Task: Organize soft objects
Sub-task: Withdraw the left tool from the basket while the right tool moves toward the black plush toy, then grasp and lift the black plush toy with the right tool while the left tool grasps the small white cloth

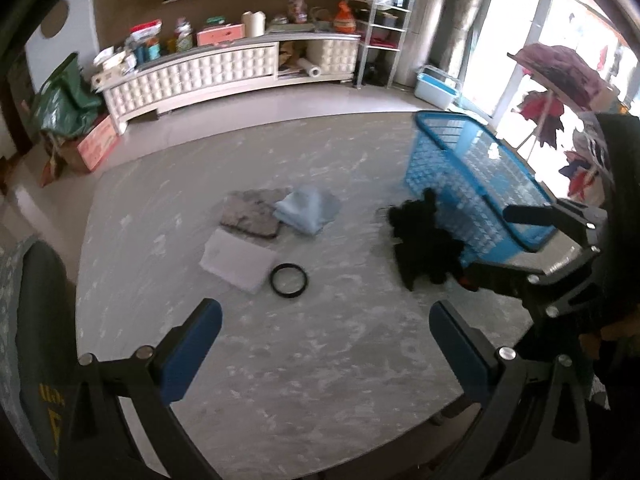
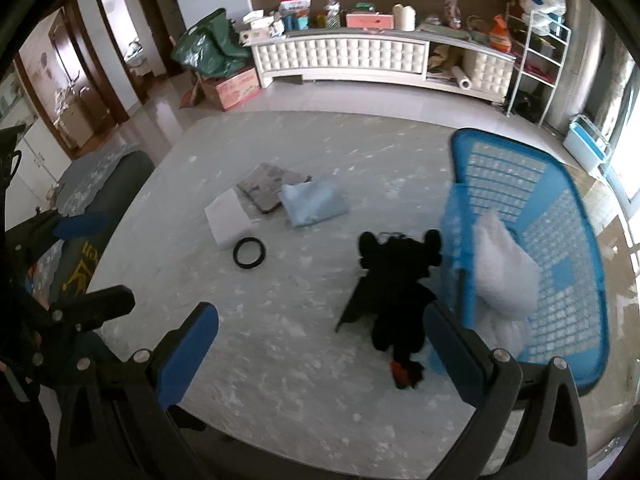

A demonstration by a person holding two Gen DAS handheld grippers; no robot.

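Note:
A black plush toy (image 1: 428,248) (image 2: 396,292) lies on the grey marbled table (image 1: 320,360) (image 2: 304,360), against the wall of a blue lattice basket (image 1: 432,160) (image 2: 560,208). In the basket rests a white pillow (image 2: 500,272). Mid-table lie a folded light blue cloth (image 1: 306,208) (image 2: 314,202), a grey patterned cloth (image 1: 250,212) (image 2: 268,188) and a white folded piece (image 1: 236,260) (image 2: 226,218). My left gripper (image 1: 324,320) (image 2: 94,262) is open wide over bare table. My right gripper (image 2: 320,320) (image 1: 504,246) is open and holds nothing, its right finger close to the plush.
A black ring (image 1: 289,275) (image 2: 249,253) sits beside the white piece. A dark chair back (image 1: 36,320) (image 2: 100,208) stands at the table's left edge. Beyond the table are a white cabinet (image 1: 200,76) (image 2: 360,56), a metal shelf rack (image 1: 380,40) and a drying stand with clothes (image 1: 560,80).

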